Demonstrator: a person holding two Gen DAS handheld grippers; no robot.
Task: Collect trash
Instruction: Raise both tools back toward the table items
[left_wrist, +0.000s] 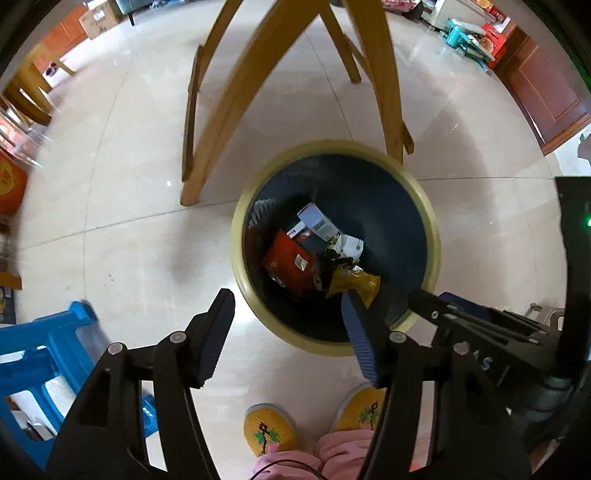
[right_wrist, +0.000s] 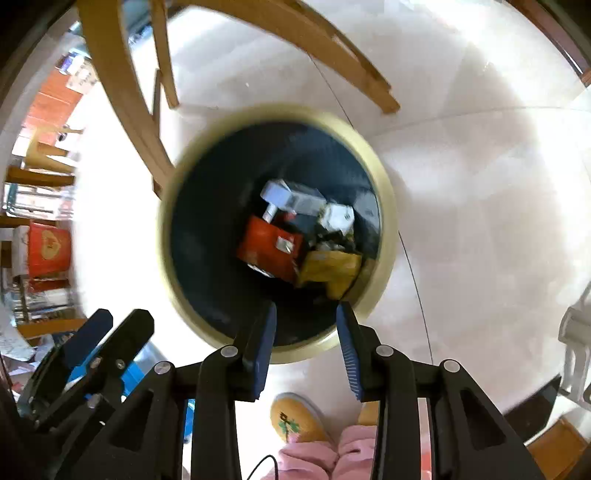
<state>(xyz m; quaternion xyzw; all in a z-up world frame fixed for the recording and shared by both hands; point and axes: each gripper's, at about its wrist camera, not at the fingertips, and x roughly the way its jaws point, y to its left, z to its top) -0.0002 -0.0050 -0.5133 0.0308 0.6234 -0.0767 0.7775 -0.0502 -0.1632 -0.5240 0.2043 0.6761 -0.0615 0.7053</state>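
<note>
A round trash bin (left_wrist: 430, 236) with a yellowish rim and dark inside stands on the floor; it also shows in the right wrist view (right_wrist: 388, 206). Inside lie a red packet (left_wrist: 290, 258), a yellow wrapper (left_wrist: 354, 280) and white boxes (left_wrist: 317, 221); the red packet (right_wrist: 269, 247) and the yellow wrapper (right_wrist: 330, 267) show in the right view too. My left gripper (left_wrist: 288, 299) is open and empty above the bin's near rim. My right gripper (right_wrist: 306, 314) is open and empty over the bin's near edge, and it shows at the right of the left view (left_wrist: 480, 317).
Wooden chair legs (left_wrist: 229, 96) stand just behind the bin. A blue plastic stool (left_wrist: 48, 354) is at the left. The person's yellow slippers (left_wrist: 269, 428) are below the grippers. Boxes and furniture line the room's edges. The floor is pale tile.
</note>
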